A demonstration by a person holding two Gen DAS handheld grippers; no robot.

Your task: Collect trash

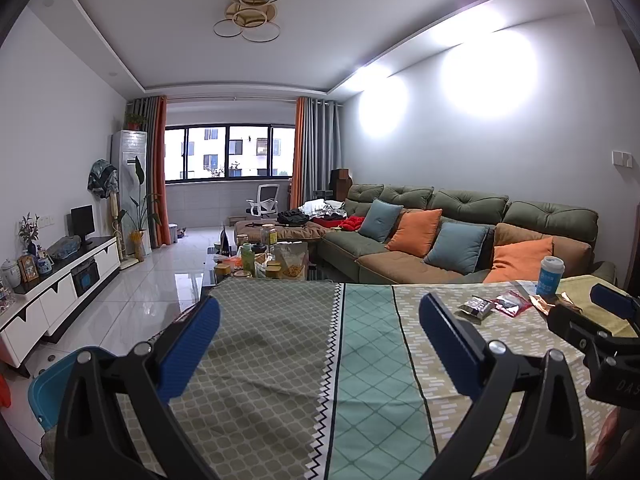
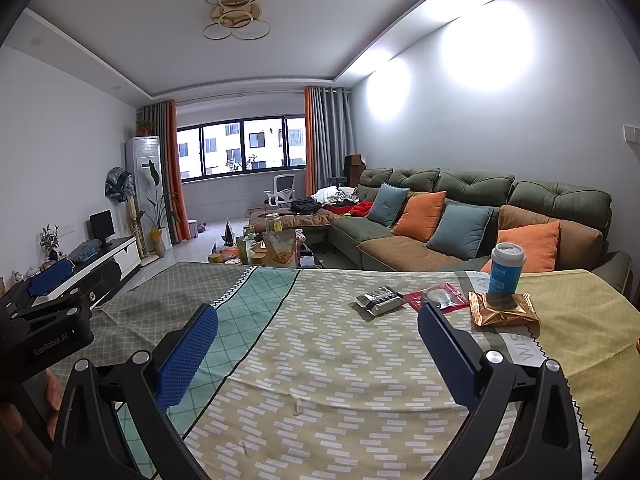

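Note:
Trash lies on a table with a patterned cloth (image 2: 320, 340): a silver-black wrapper (image 2: 378, 299), a red packet (image 2: 440, 295), a gold-brown wrapper (image 2: 503, 309) and a blue-white paper cup (image 2: 506, 268) standing upright behind them. My right gripper (image 2: 318, 324) is open and empty, a short way before the wrappers. My left gripper (image 1: 320, 320) is open and empty over the cloth's left half. In the left wrist view the silver wrapper (image 1: 475, 306), red packet (image 1: 511, 302) and cup (image 1: 551, 276) sit far right, beside the right gripper's fingers (image 1: 612, 300).
A blue bin (image 1: 56, 384) stands on the floor left of the table. Beyond the table are a cluttered coffee table (image 2: 272, 252), a green sofa (image 2: 460, 216) with cushions and a TV cabinet (image 1: 60, 284) along the left wall.

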